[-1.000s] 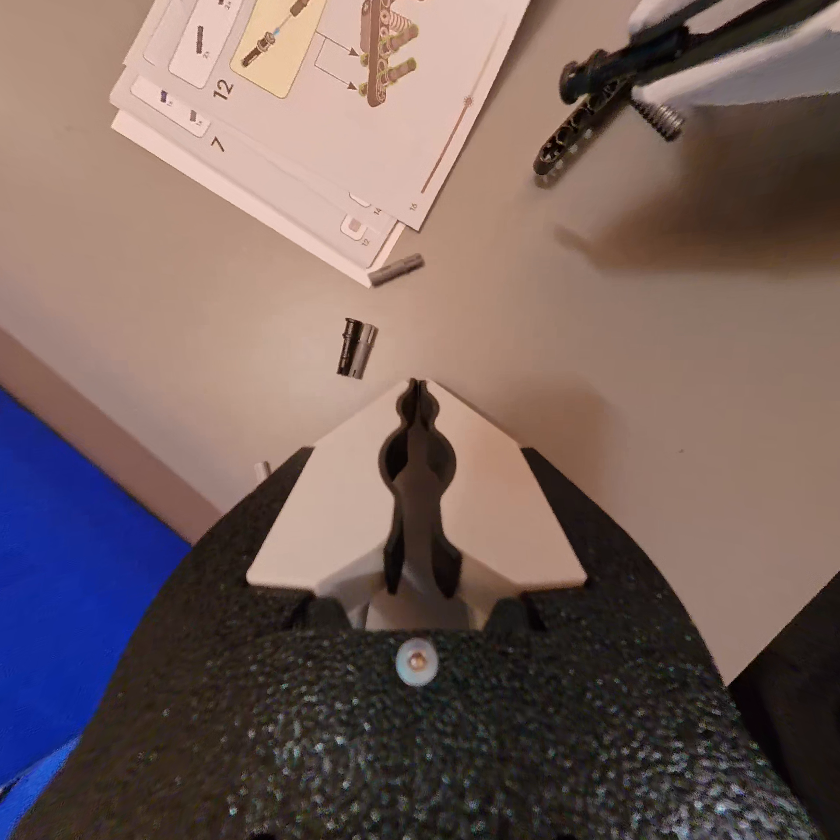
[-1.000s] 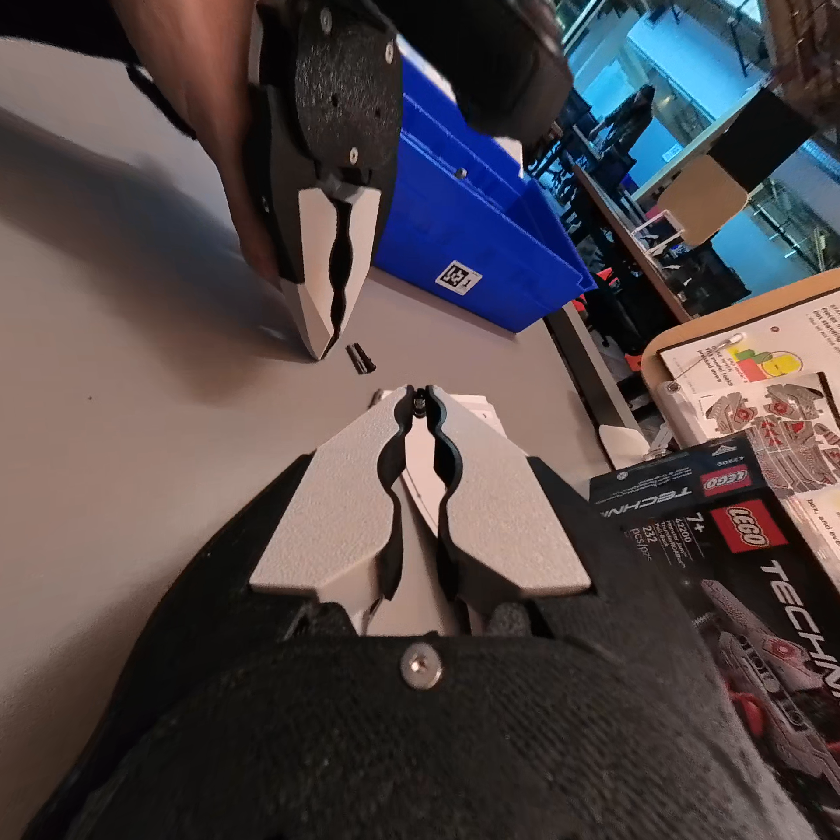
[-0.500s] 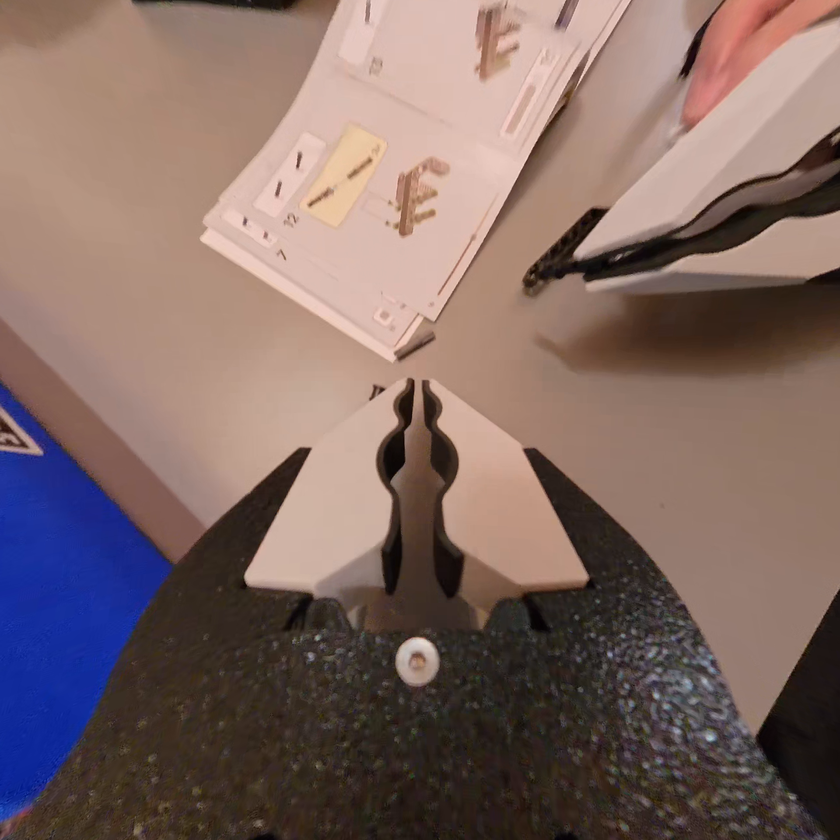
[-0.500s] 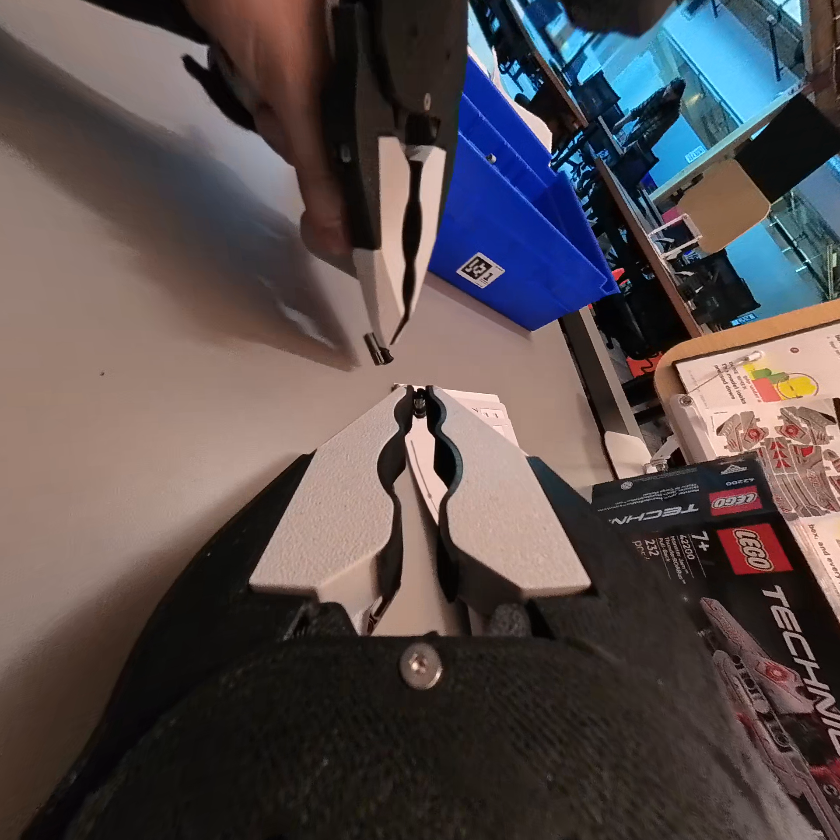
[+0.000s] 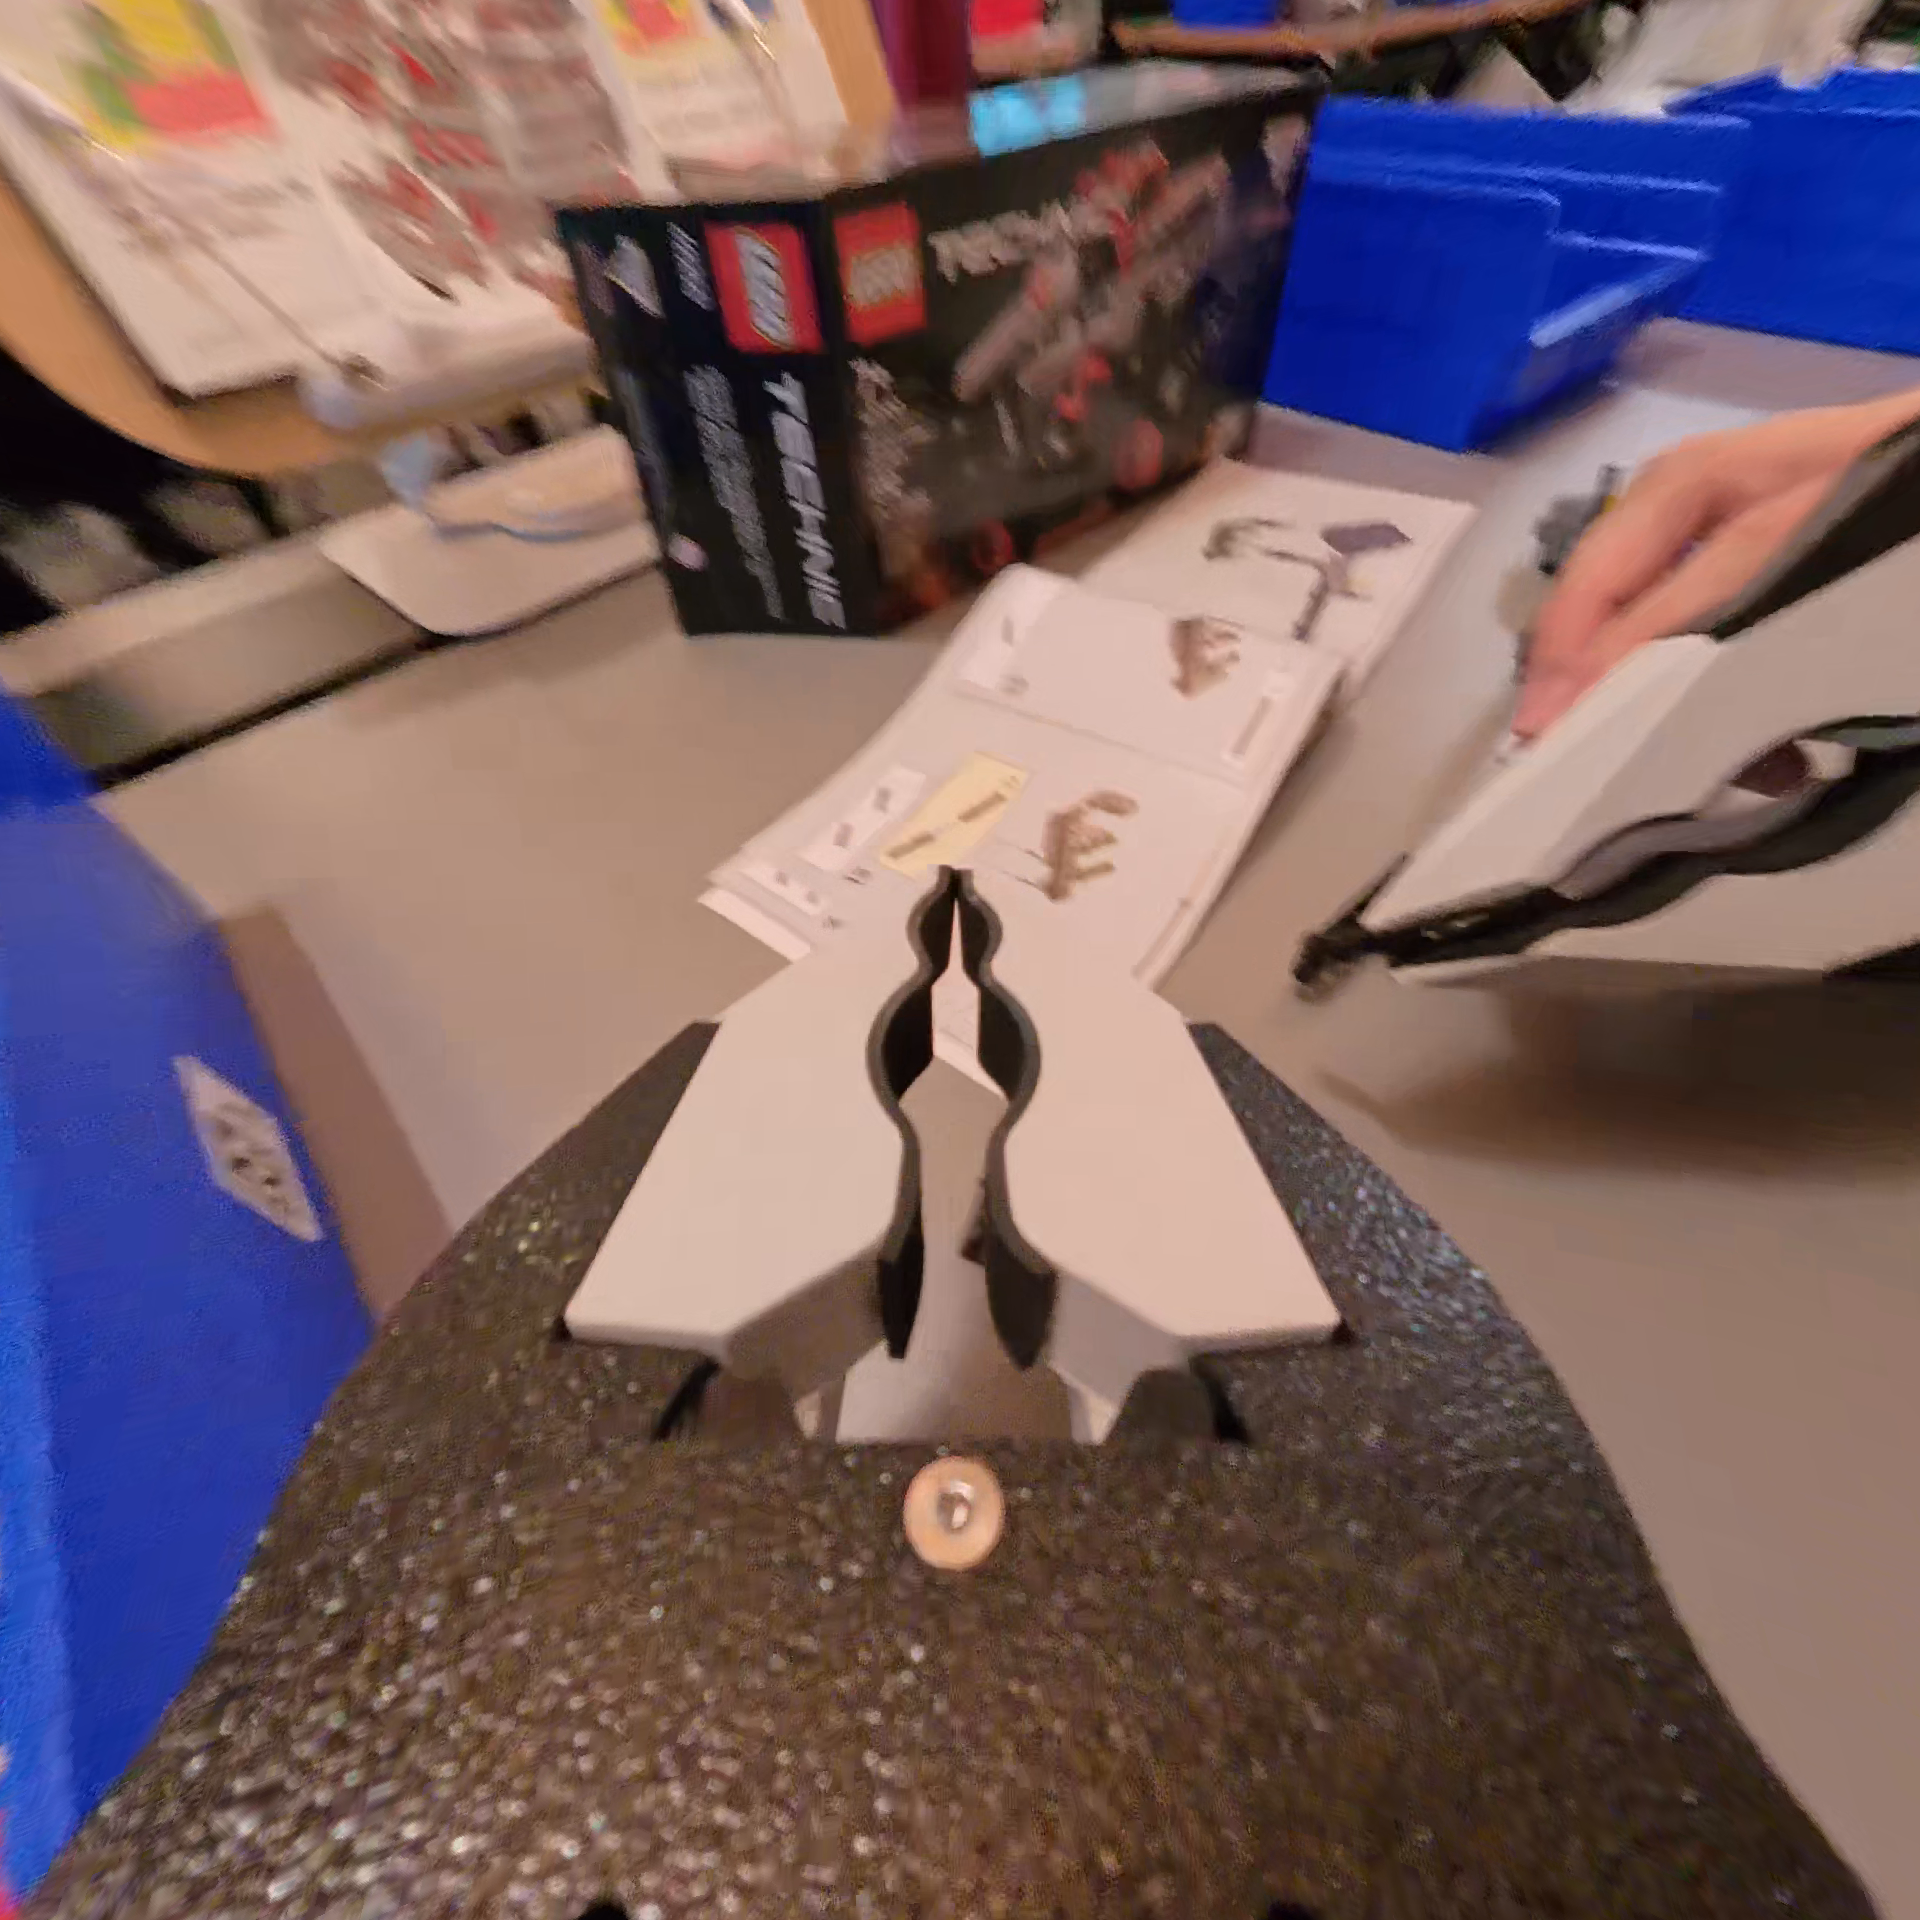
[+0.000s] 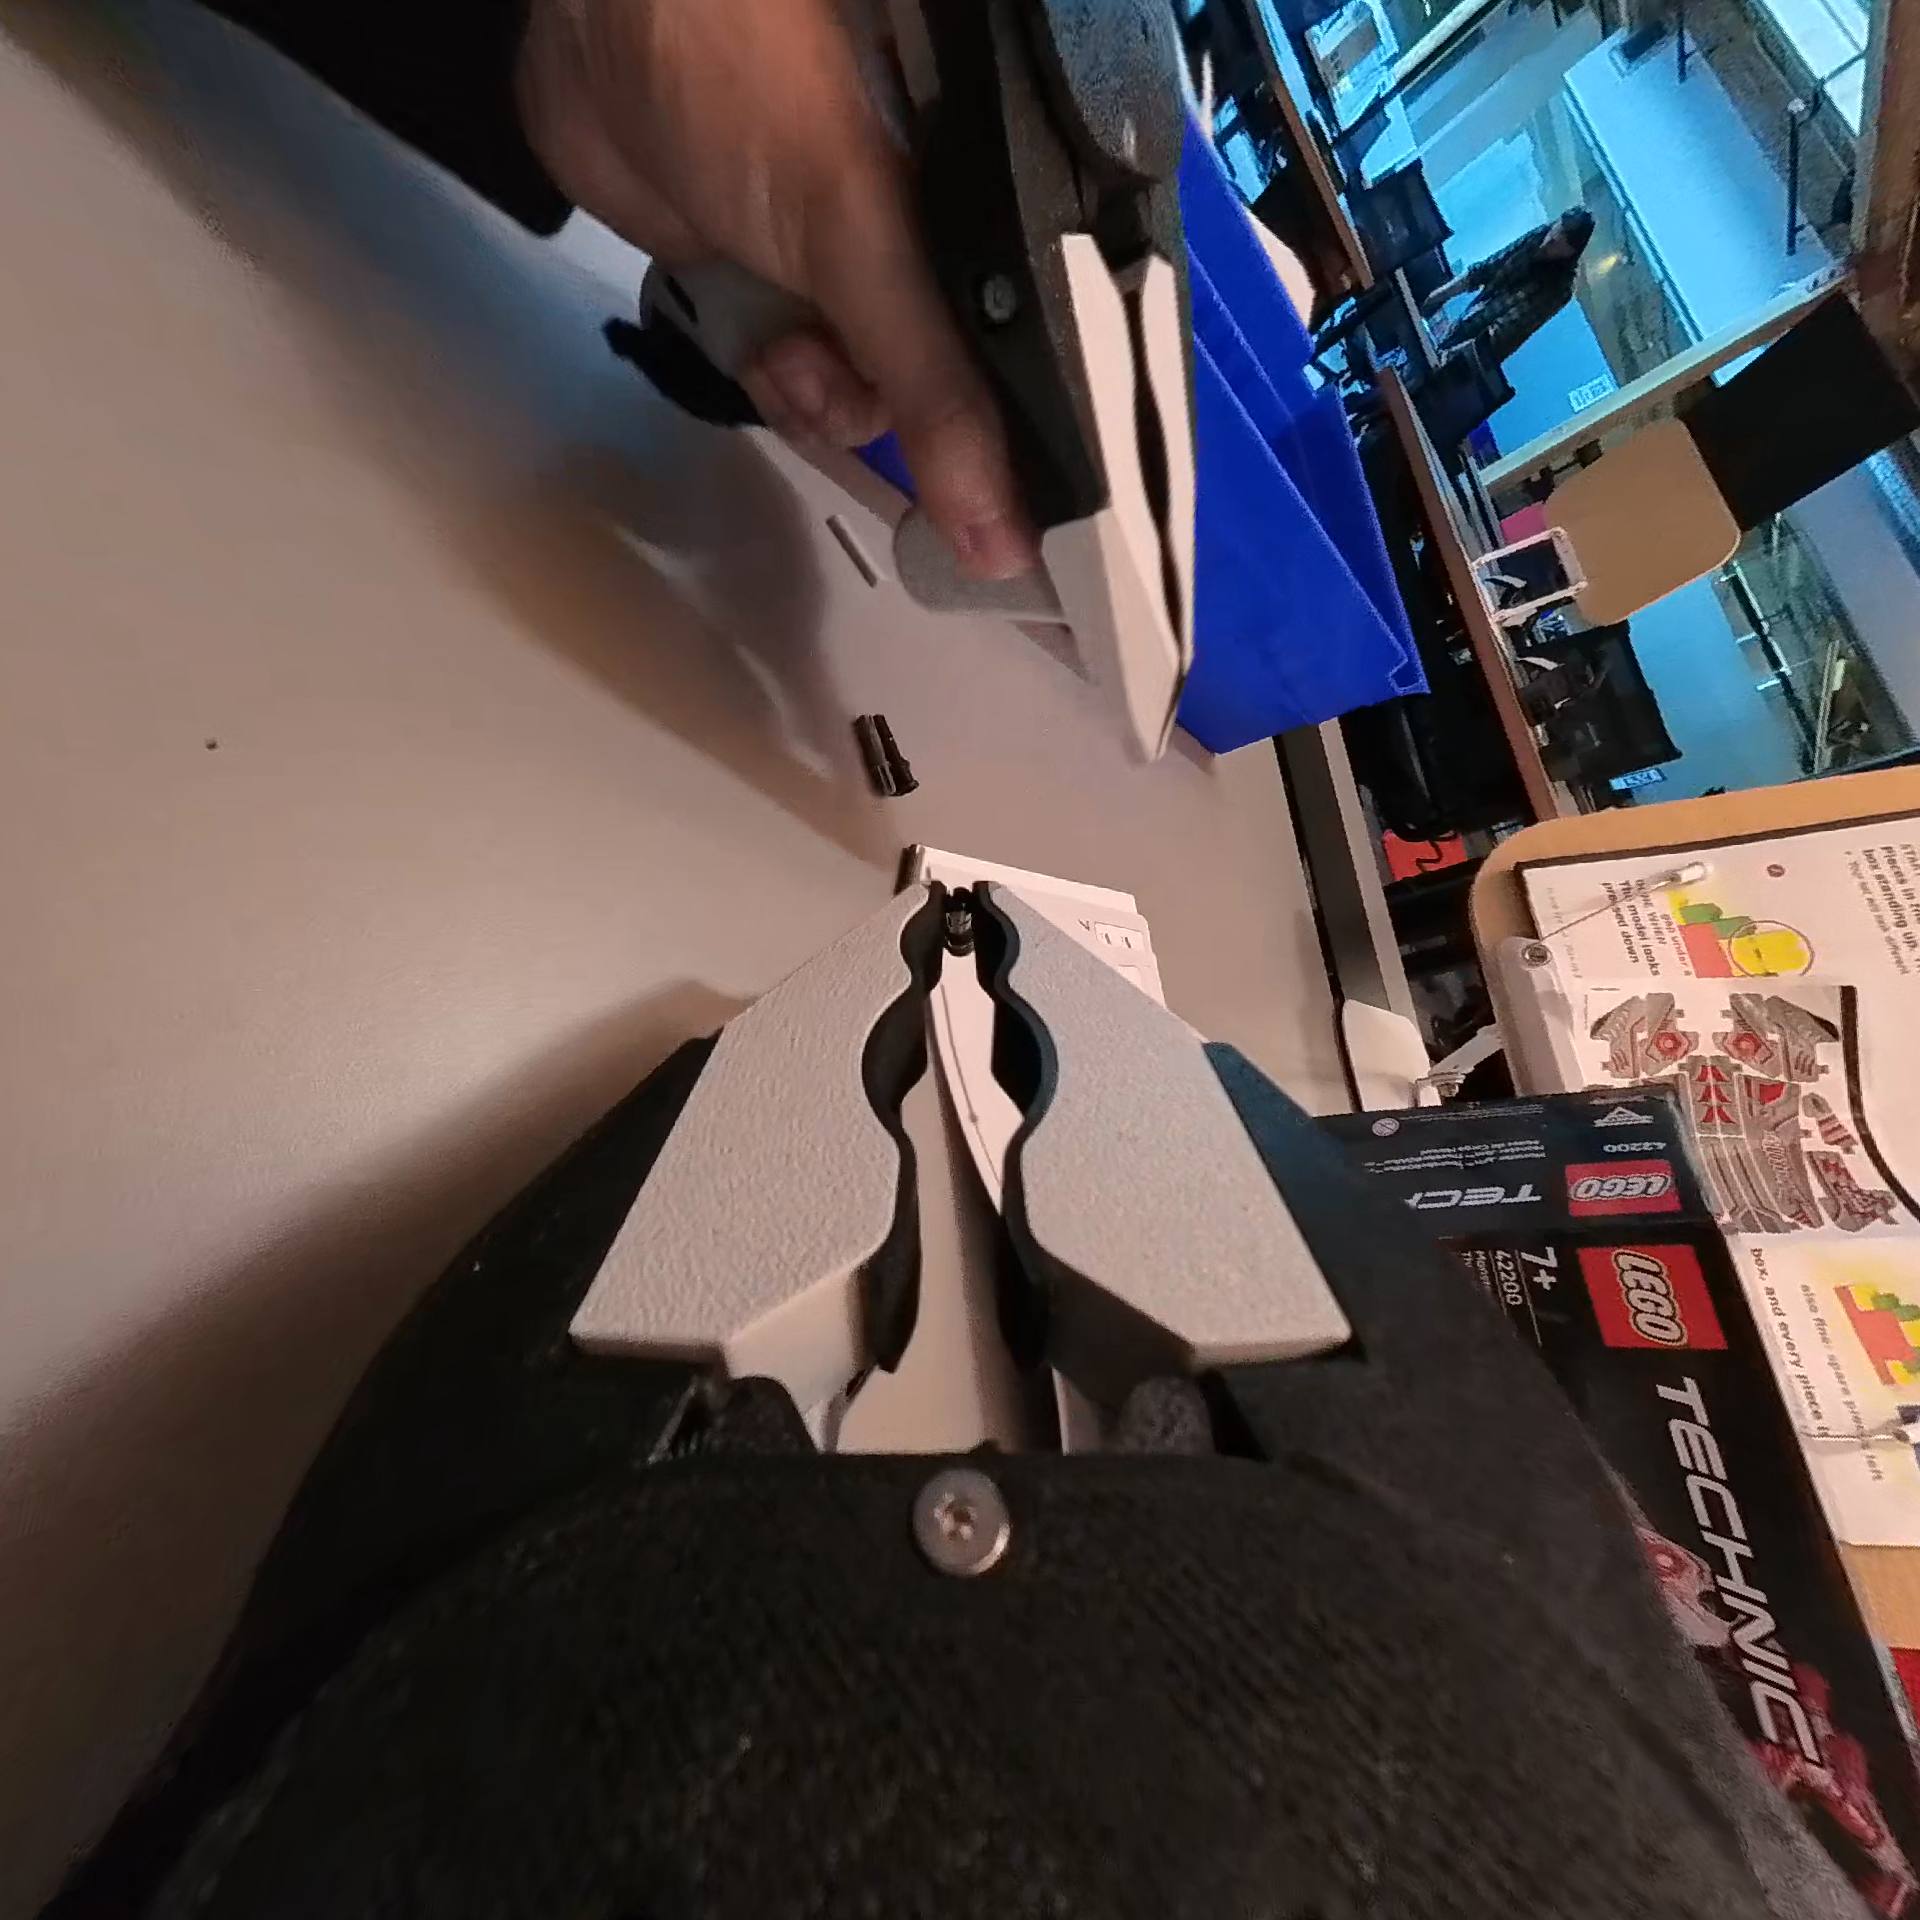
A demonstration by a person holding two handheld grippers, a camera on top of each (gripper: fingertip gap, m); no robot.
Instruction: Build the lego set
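Observation:
My left gripper (image 5: 954, 885) is shut and empty, held above the grey table and pointing over the open instruction booklet (image 5: 1091, 769). The right wrist view shows it (image 6: 1158, 727) raised in a hand. A small black pin (image 6: 886, 756) lies on the table below and left of its tips. My right gripper (image 6: 958, 920) is shut on a black beam piece (image 6: 956, 930) low over the table. In the left wrist view that gripper (image 5: 1382, 930) comes in from the right, with the beam's end (image 5: 1322, 951) sticking out of its tips.
The black Lego box (image 5: 935, 343) stands behind the booklet; it also shows in the right wrist view (image 6: 1662, 1351). Blue bins stand at the left table edge (image 5: 125, 1143) and at the far right (image 5: 1455, 260). A board with printed sheets (image 6: 1714, 987) lies beyond the box. Left tips to right tips: about 9 cm. My left tips are roughly 8 cm from the small black pin (image 6: 886, 756).
My left gripper has lifted off the table and tilted up, away from the black pin, which stays on the table. My right gripper has kept its hold on the beam.

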